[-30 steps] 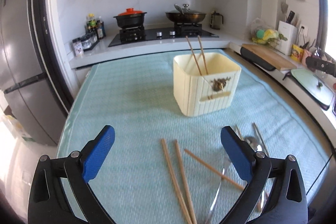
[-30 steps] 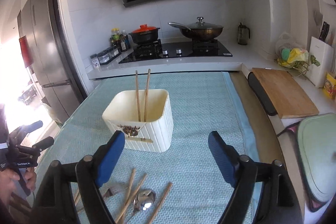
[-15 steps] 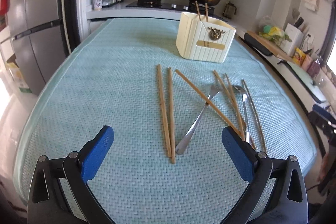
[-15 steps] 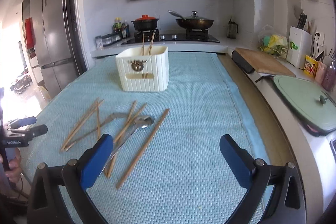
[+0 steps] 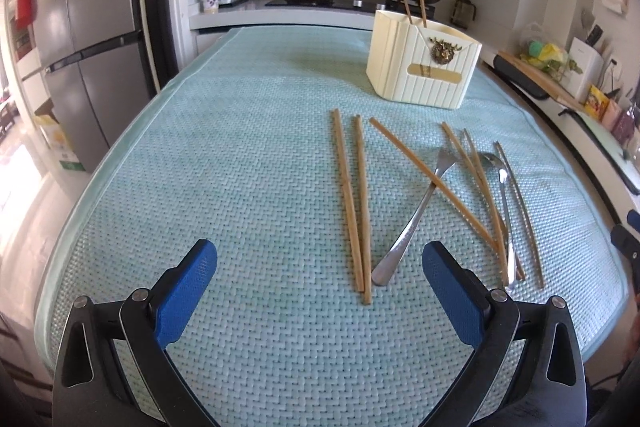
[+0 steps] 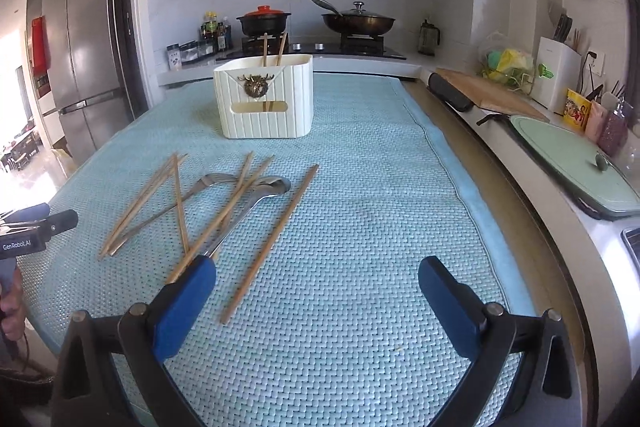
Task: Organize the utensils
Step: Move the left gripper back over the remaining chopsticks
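Both grippers dropped lower; left gripper (image 6: 38, 223) housing reads "GenRobot.AI".

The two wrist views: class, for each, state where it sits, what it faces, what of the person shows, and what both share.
Left wrist: on the left hand-held gripper, facing chopsticks and fork; no body part identifiable.
Right wrist: on the right hand-held gripper, jaws just opened, empty; a hand shows at left.
Shared: cream holder, blue mat, stove.

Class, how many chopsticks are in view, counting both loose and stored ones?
8. Two stand in the cream holder. Six lie on the blue cloth: a parallel pair, one crossing the fork, two beside the spoon, one beyond it. The holder may hide more.
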### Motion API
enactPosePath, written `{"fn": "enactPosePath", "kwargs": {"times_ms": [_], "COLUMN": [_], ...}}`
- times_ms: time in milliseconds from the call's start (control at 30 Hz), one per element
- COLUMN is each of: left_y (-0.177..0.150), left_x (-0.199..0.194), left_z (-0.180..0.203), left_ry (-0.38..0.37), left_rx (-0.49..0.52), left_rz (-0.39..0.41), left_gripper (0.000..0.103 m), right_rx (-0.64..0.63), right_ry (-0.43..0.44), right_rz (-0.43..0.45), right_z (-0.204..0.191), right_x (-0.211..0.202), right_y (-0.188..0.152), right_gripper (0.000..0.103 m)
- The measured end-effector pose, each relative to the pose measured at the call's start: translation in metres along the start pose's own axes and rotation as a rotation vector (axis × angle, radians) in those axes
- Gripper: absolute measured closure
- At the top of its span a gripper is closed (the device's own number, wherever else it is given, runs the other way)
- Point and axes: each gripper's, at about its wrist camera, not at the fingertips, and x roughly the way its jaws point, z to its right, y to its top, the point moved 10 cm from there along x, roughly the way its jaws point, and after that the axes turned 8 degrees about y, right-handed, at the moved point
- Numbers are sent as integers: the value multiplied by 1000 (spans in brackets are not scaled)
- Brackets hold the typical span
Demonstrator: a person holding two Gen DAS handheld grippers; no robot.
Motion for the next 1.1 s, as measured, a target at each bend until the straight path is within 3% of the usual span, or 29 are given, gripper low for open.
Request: {"fn": "enactPosePath", "kwargs": {"times_ms": [433,700,900,1100], "left_y": [1,20,38,51], "left_x": [13,36,64,90], "left_z": [-10,-18,-16,-10], "left_ry": [10,8,-2,-27], "left_rx": [-25,-22,7,9], "left_rz": [-26,-45,-74,-119], "left_gripper": [1,1,1,1], "right_rx": [11,25,28,52], "right_ry": [-11,-25,3,41], "right_rz": [-3,-12,-26,-55], "right_z": [3,7,5,2], "right_x": [9,19,28,44], "right_y": [-1,2,7,9], "right_gripper": [0,0,9,25]}}
